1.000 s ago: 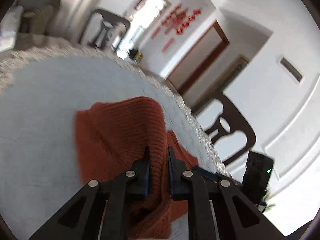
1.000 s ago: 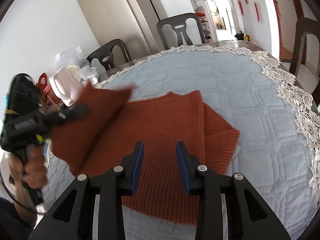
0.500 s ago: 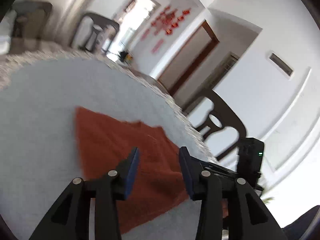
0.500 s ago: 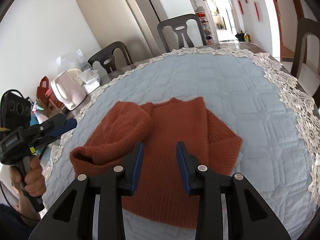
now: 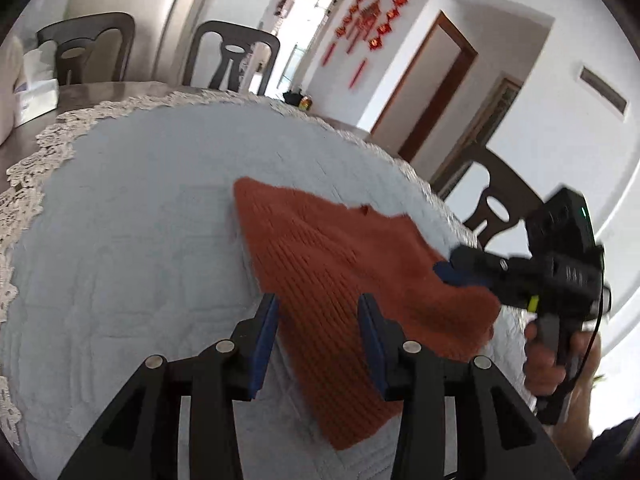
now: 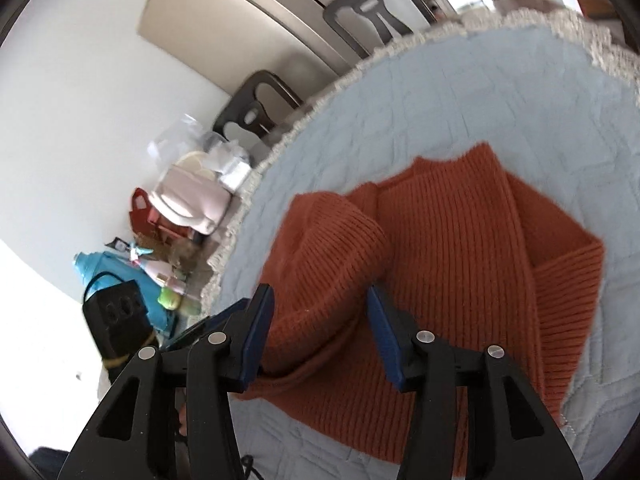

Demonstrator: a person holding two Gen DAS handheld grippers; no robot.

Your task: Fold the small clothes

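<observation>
Lying part-folded near the tablecloth's (image 6: pixel 500 92) front edge was the sweater (image 6: pixel 460 264); left gripper (image 5: pixel 316 340) jaws apart; right gripper (image 6: pixel 320 336) jaws apart, over sweater.

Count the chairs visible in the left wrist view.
3. One chair stands at the far left behind the table, a second beside it near the bright doorway, a third at the table's right edge. Others may be out of frame.

Bright daylight from the doorway (image 5: pixel 308 32); fisheye edges bend and darken, with slight motion blur.
</observation>
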